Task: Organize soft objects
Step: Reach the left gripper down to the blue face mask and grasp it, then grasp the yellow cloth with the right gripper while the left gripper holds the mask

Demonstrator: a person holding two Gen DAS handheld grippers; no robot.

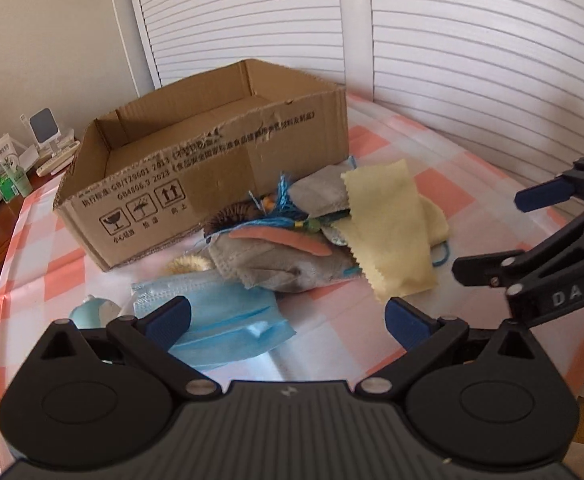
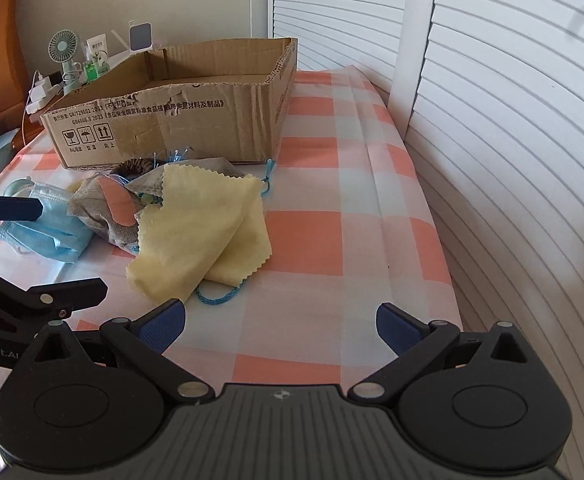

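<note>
Your left gripper (image 1: 288, 322) stands with its jaws wide apart and holds nothing; it hovers low over the checked tablecloth (image 2: 315, 240), with its left blue pad just above the blue face mask (image 1: 220, 320); your right gripper (image 2: 278, 326) is also spread wide and empty, above a bare part of the cloth, near the corner of the yellow cloth (image 2: 204, 232). The soft things lie in one heap on the table, just in front of the cardboard box (image 1: 196, 176) — none of them is inside it, as far as you can see its floor; the yellow cloth with the zigzag edge lies folded on the right side of the heap, partly over a grey cloth (image 1: 276, 264); a pink strip (image 1: 280, 240) rests on top of the grey cloth, and blue cords (image 1: 284, 196) are tangled beside a dark bristly ring (image 1: 232, 216) that touches the front wall of the box; a blue string loop (image 2: 220, 298) shows from under the yellow cloth. The face mask lies on the left of the heap, touching the grey cloth; a small pale green thing (image 1: 90, 312) is beside the mask — you cannot tell what it is. The box stands open and upright, and behind it are white louvred doors (image 2: 511, 120).
</note>
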